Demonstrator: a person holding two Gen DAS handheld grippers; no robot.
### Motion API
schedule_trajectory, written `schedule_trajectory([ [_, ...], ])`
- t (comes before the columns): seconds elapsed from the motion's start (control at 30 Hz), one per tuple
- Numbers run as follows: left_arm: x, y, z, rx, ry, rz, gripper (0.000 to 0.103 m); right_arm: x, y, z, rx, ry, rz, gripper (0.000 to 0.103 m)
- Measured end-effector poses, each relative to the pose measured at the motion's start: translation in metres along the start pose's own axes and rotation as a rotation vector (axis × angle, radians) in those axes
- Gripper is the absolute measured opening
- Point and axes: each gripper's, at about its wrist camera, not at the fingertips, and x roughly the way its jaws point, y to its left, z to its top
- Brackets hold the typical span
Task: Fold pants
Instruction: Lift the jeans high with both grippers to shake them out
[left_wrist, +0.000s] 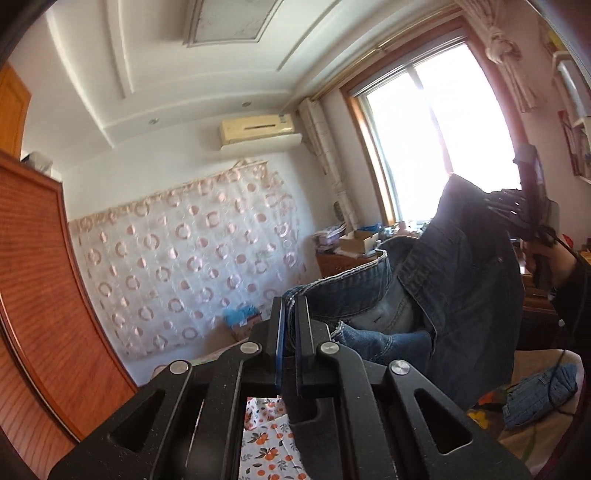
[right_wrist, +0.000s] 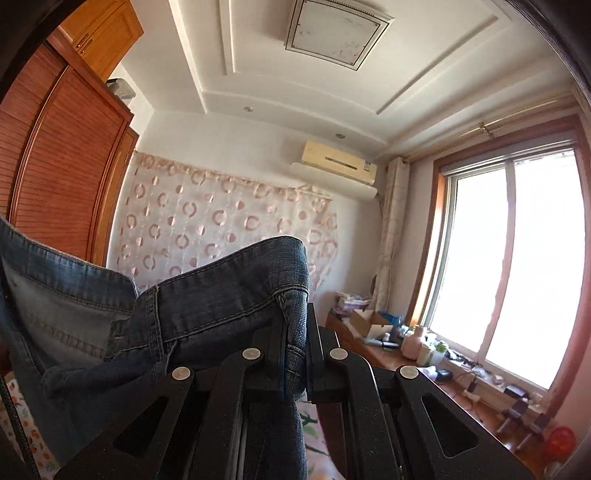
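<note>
Between both grippers' clamped black fingers (left_wrist: 306, 325) hangs stitched, rumpled denim pants (right_wrist: 229, 288).

Daylight is thrown into the room by the window (right_wrist: 509, 258), which is blown out to white with pinkish flare beside it. Straight lines are bent by the fisheye, corners are blackened, and slight blur is seen.

Dark blue denim pants (left_wrist: 454, 288) hang lifted in the lower right of the left view, waistband (right_wrist: 236, 273) stretched across the right view's lower left.
</note>
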Motion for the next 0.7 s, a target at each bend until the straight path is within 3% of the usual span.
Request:
schedule_trajectory([
  [0.1, 0.004, 0.001, -0.010, -0.011, 0.015, -0.026, 0.005, -0.003, 0.012, 0.003, -0.009, 0.014, -0.011, 0.007],
  [0.23, 0.035, 0.010, -0.056, -0.050, 0.105, -0.057, 0.005, 0.030, 0.068, -0.020, -0.058, 0.062, 0.015, 0.007],
  [0.37, 0.063, 0.029, -0.124, -0.111, 0.217, -0.059, 0.005, 0.066, 0.121, -0.032, -0.098, 0.119, 0.089, 0.007],
  [0.7, 0.115, 0.097, -0.298, -0.292, 0.479, 0.013, 0.005, 0.125, 0.315, -0.093, -0.145, 0.187, 0.362, 0.007],
])
